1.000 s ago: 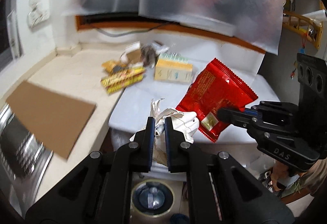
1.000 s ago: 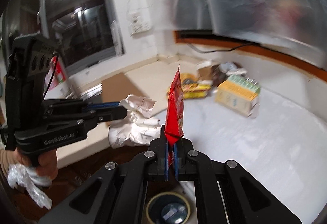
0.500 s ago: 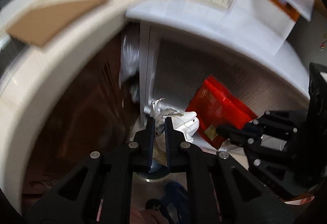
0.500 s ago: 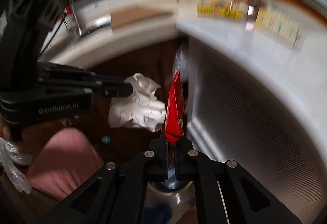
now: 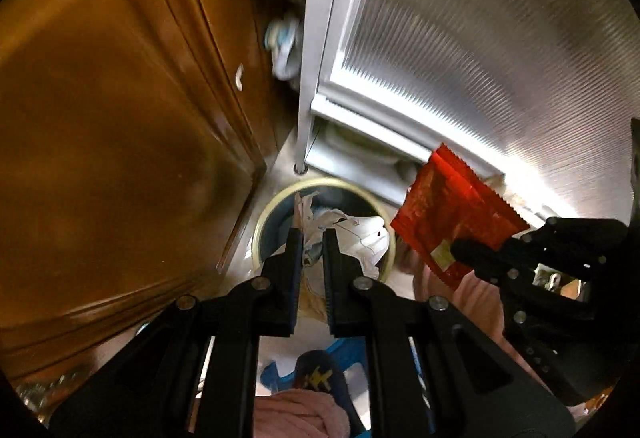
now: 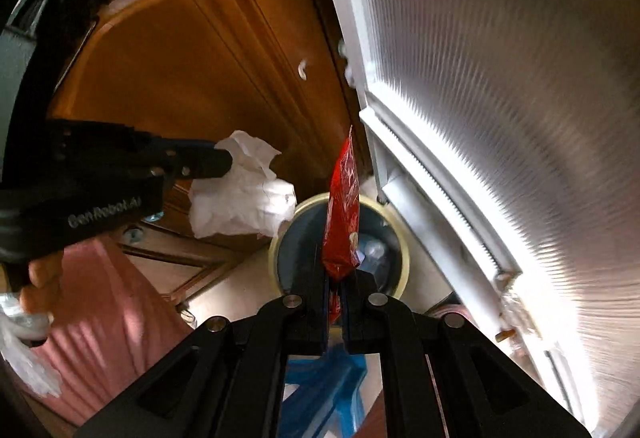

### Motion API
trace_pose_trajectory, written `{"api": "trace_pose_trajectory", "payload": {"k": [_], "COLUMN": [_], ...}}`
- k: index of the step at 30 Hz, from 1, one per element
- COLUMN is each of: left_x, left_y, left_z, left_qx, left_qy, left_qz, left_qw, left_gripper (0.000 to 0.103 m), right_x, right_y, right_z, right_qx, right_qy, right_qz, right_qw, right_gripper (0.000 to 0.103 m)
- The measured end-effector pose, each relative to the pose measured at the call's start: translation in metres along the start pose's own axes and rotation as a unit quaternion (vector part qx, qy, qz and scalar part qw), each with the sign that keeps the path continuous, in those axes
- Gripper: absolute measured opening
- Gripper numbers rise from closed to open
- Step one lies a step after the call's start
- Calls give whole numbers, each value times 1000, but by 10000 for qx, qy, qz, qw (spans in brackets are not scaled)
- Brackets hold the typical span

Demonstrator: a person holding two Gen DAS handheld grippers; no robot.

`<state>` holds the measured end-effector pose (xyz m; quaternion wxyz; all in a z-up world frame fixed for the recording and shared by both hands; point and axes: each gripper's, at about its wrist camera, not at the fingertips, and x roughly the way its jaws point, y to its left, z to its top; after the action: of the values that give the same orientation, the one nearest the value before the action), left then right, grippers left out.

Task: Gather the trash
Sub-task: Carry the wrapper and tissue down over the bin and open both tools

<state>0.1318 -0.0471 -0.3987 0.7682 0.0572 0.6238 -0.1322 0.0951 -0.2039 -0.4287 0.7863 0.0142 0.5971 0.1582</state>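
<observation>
I see a brown wooden cabinet door point(image 5: 120, 118) beside a ribbed white appliance panel point(image 5: 480, 58). Below, a round cream-rimmed bin point(image 6: 402, 238). My left claw point(image 5: 312, 238) grips crumpled white paper point(image 5: 360, 238) above it; my right claw point(image 6: 336, 278) pinches a red foil wrapper point(image 6: 344, 206).

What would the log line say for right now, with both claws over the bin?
left claw: shut on crumpled white paper | right claw: shut on red foil wrapper | round cream-rimmed trash bin: below both
</observation>
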Motion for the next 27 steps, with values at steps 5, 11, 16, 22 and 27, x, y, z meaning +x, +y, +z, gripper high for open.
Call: {"api": "trace_pose_trajectory", "payload": {"k": [5, 11, 16, 22, 27], "left_x": [31, 56, 59, 54, 47], "left_y": [-4, 3, 8, 6, 2], "left_z": [-1, 1, -1, -2, -5], "left_qx": [62, -20, -115, -142, -90], "left_qy": [302, 612, 688, 664, 551], "left_qz": [63, 158, 166, 180, 203], "left_qw": [9995, 9980, 9974, 9975, 9982], "left_gripper": [8, 11, 54, 64, 65], "right_x": [37, 59, 61, 52, 44], "right_y": [-8, -22, -23, -26, -27], "right_z": [7, 11, 11, 1, -3], "right_qx": [238, 567, 574, 672, 868], "right_qy": [197, 311, 340, 352, 344], "right_qz": [115, 290, 298, 231, 180], "right_qw": [9995, 9975, 9973, 9969, 9955], "right_gripper": [6, 41, 42, 42, 42]}}
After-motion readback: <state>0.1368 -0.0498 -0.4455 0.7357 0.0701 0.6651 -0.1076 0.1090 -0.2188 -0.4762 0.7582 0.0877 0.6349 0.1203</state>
